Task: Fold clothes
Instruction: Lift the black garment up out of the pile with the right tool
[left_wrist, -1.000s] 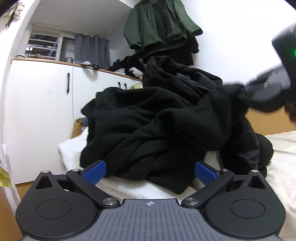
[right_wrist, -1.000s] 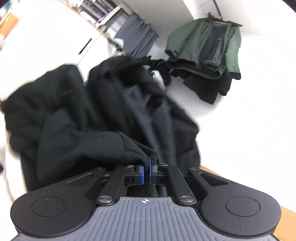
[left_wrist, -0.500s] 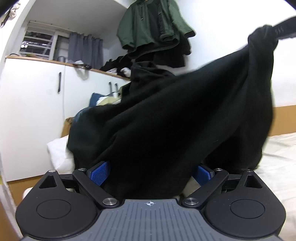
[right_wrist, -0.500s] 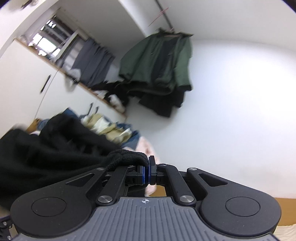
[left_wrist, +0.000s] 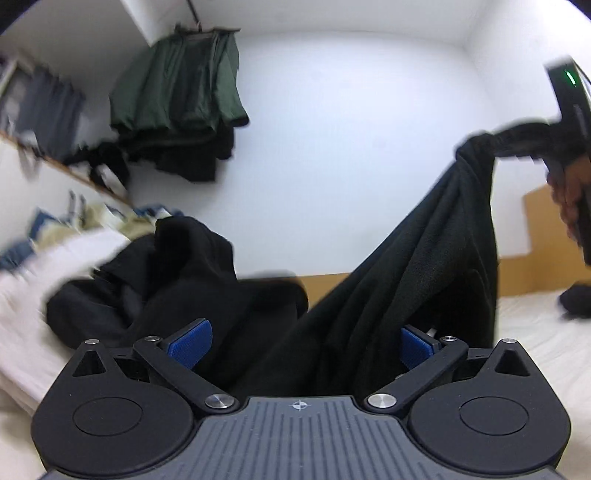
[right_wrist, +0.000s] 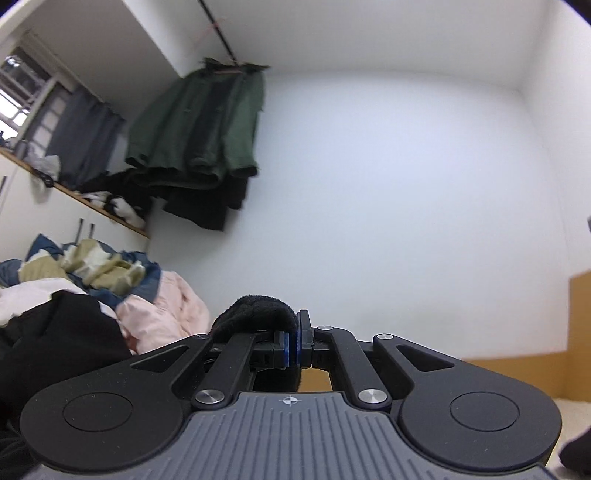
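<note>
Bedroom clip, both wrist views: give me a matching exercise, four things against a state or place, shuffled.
Things:
1. left gripper
2. right gripper
3. green jacket
4. pink cloth

States:
A. hanging on the wall
B. shut on the black garment
C. open, black fabric between its fingers
D. lying on the bed

Pairs: 1-C, 2-B, 3-A, 4-D

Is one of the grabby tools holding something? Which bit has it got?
The right tool pinches a bunched edge of the black fleece garment, which hangs from it. The left tool is open, holding nothing.
</note>
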